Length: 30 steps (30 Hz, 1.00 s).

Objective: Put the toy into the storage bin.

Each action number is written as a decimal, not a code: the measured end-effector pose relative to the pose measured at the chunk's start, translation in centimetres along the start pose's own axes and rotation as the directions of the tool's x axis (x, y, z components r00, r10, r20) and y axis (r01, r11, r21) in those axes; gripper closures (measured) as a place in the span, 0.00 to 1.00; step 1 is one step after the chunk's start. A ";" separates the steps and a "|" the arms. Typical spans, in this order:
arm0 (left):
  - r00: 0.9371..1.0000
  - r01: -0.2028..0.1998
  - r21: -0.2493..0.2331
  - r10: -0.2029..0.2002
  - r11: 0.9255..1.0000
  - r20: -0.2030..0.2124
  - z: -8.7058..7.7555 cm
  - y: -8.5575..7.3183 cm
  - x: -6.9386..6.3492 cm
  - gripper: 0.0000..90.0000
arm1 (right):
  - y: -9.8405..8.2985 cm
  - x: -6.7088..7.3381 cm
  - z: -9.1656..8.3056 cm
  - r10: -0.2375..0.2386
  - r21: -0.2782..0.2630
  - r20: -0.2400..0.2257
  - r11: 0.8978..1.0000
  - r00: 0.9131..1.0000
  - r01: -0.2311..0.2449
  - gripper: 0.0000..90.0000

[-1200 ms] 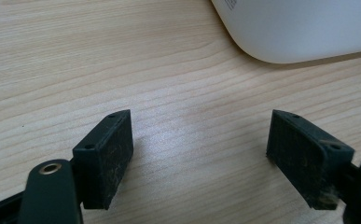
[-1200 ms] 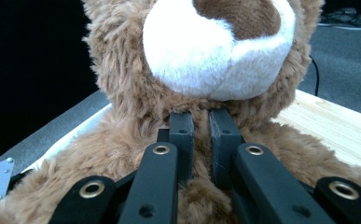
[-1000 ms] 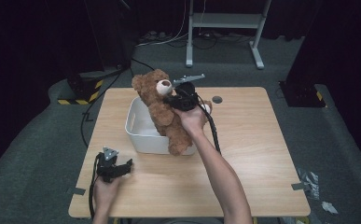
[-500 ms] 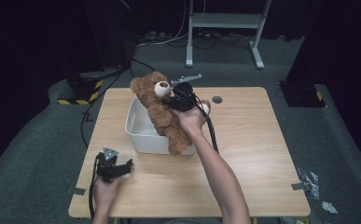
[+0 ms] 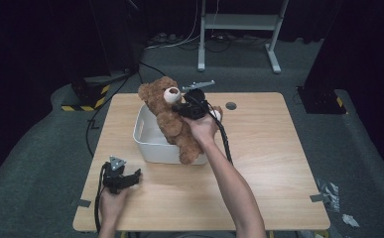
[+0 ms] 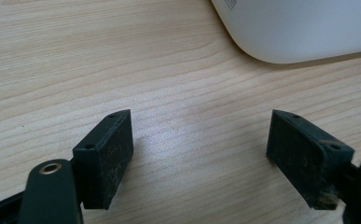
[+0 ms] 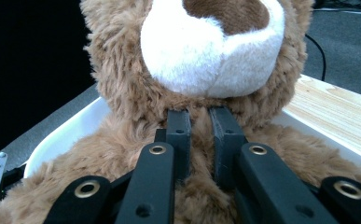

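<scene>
Right gripper [image 7: 197, 122] has its jaws almost fully closed, pinching a fold of plush at the teddy bear's [image 5: 169, 116] throat, just under the white muzzle [image 7: 211, 46]. The jaws have just eased apart a touch, but fur is still between the pads, so I read it as a live grip, only a thin one.

Bear is leaning half in, half out of the white tub [image 5: 147, 141]: head above the far-left rim, torso over the basin, one leg draped over the near wall onto the table [image 5: 269, 163]. Can't tell whether its back rests on the tub floor.

Left gripper [image 6: 201, 149] is parked with jaws wide open and nothing between them, low over bare wood, with the tub's corner [image 6: 281, 32] just ahead. In the high view it sits near the front-left table edge [image 5: 122, 178], well apart from the bear.

My plan for seating the bear in the tub:
- Don't slacken further until the weight is on the tub; a fur pinch will slip.
- Lower straight, steer the torso toward the tub's middle, no yanking at the neck.
- The hanging leg is the snag risk; it may catch on the rim and tip the light tub.
- I'd bring the left gripper up against the near wall to brace it, or use it to tuck the leg in.
- Release only once the bear sits without springing back.
</scene>
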<state>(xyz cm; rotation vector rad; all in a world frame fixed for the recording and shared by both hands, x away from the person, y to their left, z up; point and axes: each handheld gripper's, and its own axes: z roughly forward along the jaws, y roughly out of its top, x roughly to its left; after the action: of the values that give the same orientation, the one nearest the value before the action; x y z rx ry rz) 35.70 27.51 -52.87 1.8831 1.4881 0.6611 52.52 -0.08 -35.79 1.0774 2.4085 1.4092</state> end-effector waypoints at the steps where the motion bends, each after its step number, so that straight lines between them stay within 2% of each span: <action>1: 1.000 0.001 0.000 -0.001 1.000 0.000 0.0 0.0 0.0 0.25 | 0.0 0.0 -0.1 -0.003 0.000 0.003 1.000 1.000 0.003 0.89; 6: 1.000 0.001 -0.001 -0.001 1.000 0.000 0.0 0.0 0.0 0.25 | 0.0 0.2 0.1 -0.017 0.011 0.012 1.000 1.000 0.017 0.88; 13: 1.000 0.002 0.003 -0.002 1.000 -0.004 0.0 0.0 0.0 0.25 | -0.1 0.1 0.1 -0.006 0.006 0.011 1.000 1.000 0.006 0.87; 17: 1.000 0.013 -0.001 -0.013 1.000 0.000 0.0 0.0 0.0 0.25 | -0.1 0.1 0.1 -0.001 0.010 0.007 1.000 1.000 0.001 0.84; 26: 1.000 0.009 0.002 -0.009 1.000 -0.002 0.0 0.0 0.0 0.25 | -0.1 0.3 0.1 -0.006 0.020 0.033 1.000 0.999 0.005 0.76; 28: 1.000 0.008 0.003 -0.008 1.000 -0.003 0.0 0.0 0.0 0.25 | -0.1 0.2 0.1 0.002 0.021 0.033 1.000 0.999 -0.002 0.73; 30: 1.000 0.008 0.003 -0.008 1.000 -0.003 0.0 0.0 0.0 0.25 | -0.1 0.2 0.1 0.004 0.024 0.038 1.000 0.999 -0.005 0.65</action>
<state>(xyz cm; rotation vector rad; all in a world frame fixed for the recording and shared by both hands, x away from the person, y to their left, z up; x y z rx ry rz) 35.68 27.49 -52.87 1.8777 1.4984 0.6586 52.36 0.09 -35.92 1.1055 2.4042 1.3523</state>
